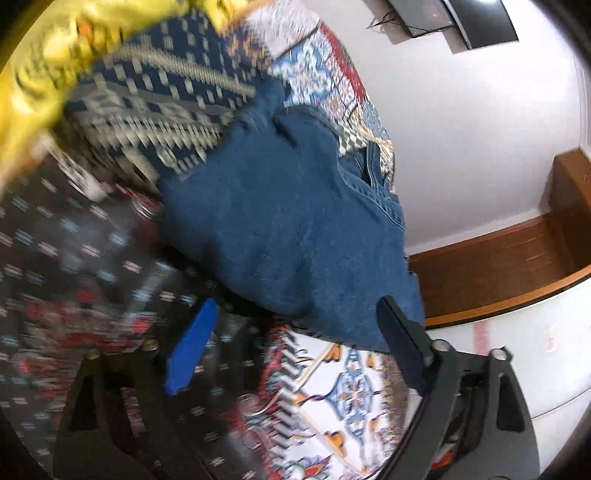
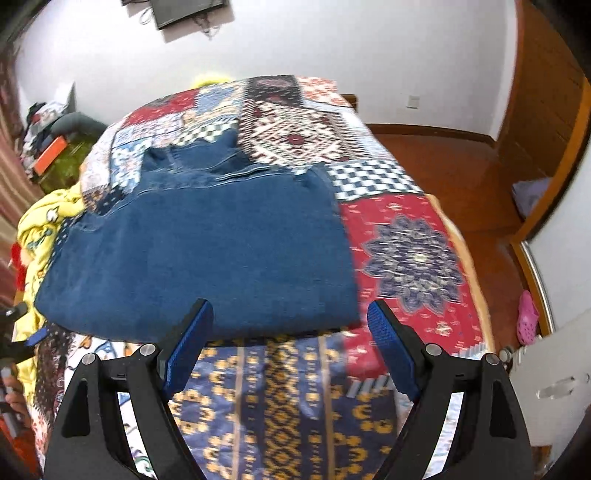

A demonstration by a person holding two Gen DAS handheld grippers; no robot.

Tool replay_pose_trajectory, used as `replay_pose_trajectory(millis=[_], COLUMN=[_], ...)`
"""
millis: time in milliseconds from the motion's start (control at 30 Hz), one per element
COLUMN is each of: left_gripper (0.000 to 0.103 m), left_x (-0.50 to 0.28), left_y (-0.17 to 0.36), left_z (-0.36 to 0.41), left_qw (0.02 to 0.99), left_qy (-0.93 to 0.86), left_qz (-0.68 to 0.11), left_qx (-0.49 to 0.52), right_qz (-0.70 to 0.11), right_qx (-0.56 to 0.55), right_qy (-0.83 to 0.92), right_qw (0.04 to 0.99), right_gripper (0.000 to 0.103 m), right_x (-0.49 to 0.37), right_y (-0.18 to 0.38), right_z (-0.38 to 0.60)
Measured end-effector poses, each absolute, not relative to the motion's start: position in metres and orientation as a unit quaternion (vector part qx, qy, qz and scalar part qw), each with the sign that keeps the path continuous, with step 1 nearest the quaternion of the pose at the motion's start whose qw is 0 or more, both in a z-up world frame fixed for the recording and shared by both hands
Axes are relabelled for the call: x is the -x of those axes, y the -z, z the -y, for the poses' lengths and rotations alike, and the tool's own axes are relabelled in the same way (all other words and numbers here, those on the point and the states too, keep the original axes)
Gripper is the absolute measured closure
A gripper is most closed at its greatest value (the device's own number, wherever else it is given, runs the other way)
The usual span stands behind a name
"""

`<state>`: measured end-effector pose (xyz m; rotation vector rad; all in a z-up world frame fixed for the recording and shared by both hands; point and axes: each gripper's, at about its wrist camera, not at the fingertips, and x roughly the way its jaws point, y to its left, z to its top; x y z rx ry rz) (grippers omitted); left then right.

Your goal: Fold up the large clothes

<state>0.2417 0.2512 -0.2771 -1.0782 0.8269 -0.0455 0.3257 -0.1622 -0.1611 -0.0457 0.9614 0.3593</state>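
Folded blue jeans (image 2: 207,243) lie flat on a patchwork quilt (image 2: 406,236) that covers the bed. My right gripper (image 2: 290,314) is open and hovers at the near edge of the jeans, its blue pads either side of that edge without pressing it. In the tilted, blurred left wrist view the same jeans (image 1: 280,221) fill the middle. My left gripper (image 1: 295,325) is open just short of their near corner, with nothing between its fingers.
A yellow garment (image 2: 40,229) is bunched at the bed's left side, also seen as yellow cloth (image 1: 55,55). A wooden floor (image 2: 461,166) runs to the right of the bed, with a pink shoe (image 2: 526,317) and a white cabinet (image 2: 546,387). A screen (image 2: 184,11) hangs on the wall.
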Motion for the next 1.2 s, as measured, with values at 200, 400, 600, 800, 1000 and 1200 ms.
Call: replay_pose_trajectory(millis=[200, 400, 600, 800, 1000, 1200], left_gripper=[0.041, 0.046, 0.067, 0.08, 0.081, 0.081], left_x=[-0.275, -0.299, -0.306, -0.3, -0.274, -0.255], left_y=[0.303, 0.298, 0.274, 0.218, 0.143, 0.124], left_z=[-0.245, -0.249, -0.242, -0.242, -0.224, -0.235], left_qw=[0.767, 0.775, 0.804, 0.85, 0.918, 0.934], left_qy=[0.014, -0.003, -0.04, -0.002, -0.015, -0.047], left_qz=[-0.383, -0.366, -0.37, -0.325, -0.275, -0.257], left_qx=[0.515, 0.515, 0.463, 0.414, 0.287, 0.243], right_qz=[-0.472, -0.484, -0.494, -0.486, -0.466, -0.472], right_qx=[0.04, 0.056, 0.069, 0.083, 0.102, 0.114], right_qy=[-0.197, -0.206, -0.203, -0.221, -0.254, -0.305], right_qw=[0.859, 0.849, 0.842, 0.841, 0.842, 0.819], right_gripper=[0.02, 0.02, 0.02, 0.02, 0.02, 0.02], right_x=[-0.328, -0.33, -0.329, -0.317, -0.309, -0.305], right_y=[0.174, 0.185, 0.186, 0.17, 0.152, 0.162], right_z=[0.134, 0.118, 0.107, 0.093, 0.06, 0.005])
